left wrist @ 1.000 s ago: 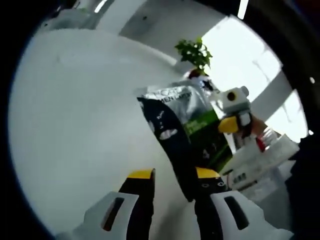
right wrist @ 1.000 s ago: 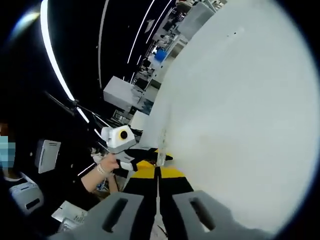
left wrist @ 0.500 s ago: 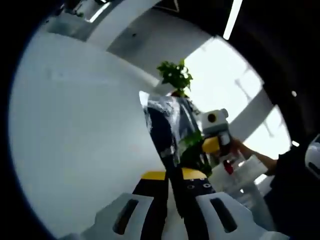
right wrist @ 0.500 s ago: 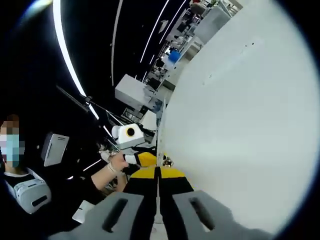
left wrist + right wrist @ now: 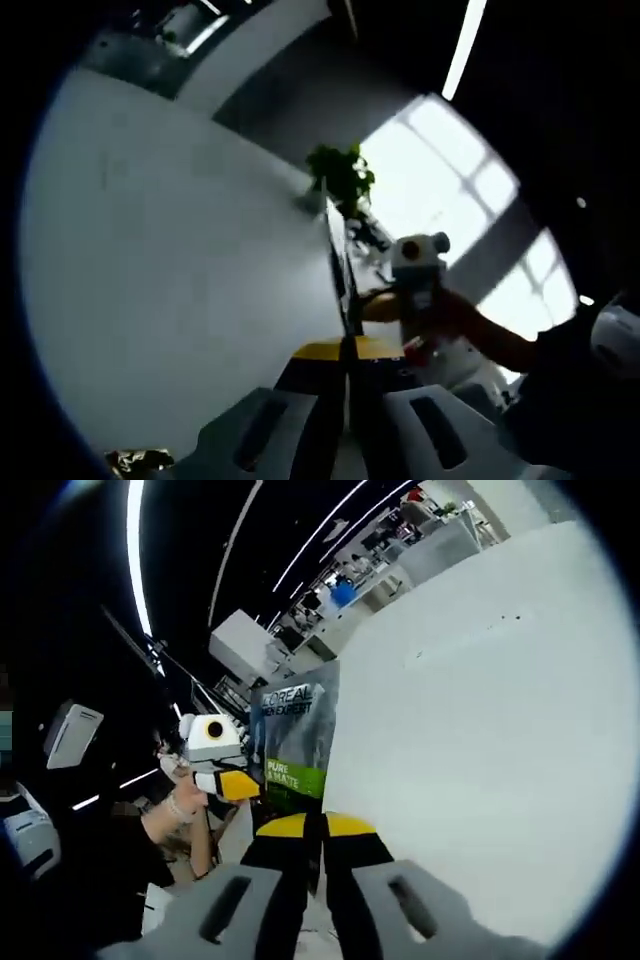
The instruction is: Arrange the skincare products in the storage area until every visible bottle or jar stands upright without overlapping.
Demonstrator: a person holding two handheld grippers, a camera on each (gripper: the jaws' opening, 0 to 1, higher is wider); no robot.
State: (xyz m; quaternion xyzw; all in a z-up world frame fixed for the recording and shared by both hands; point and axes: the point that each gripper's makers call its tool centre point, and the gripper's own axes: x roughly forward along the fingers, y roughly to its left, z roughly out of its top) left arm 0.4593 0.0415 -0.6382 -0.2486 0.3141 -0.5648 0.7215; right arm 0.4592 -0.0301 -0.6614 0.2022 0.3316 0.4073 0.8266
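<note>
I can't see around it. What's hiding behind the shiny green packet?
Behind the packet show another claw, a hand and distant desks. Whatever sits directly behind it is covered.

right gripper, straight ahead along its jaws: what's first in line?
The L'Oreal sachet itself: the right gripper is already shut on its lower edge, so the sachet rises directly ahead. Past it lies the white table; depth there is unclear.
</note>
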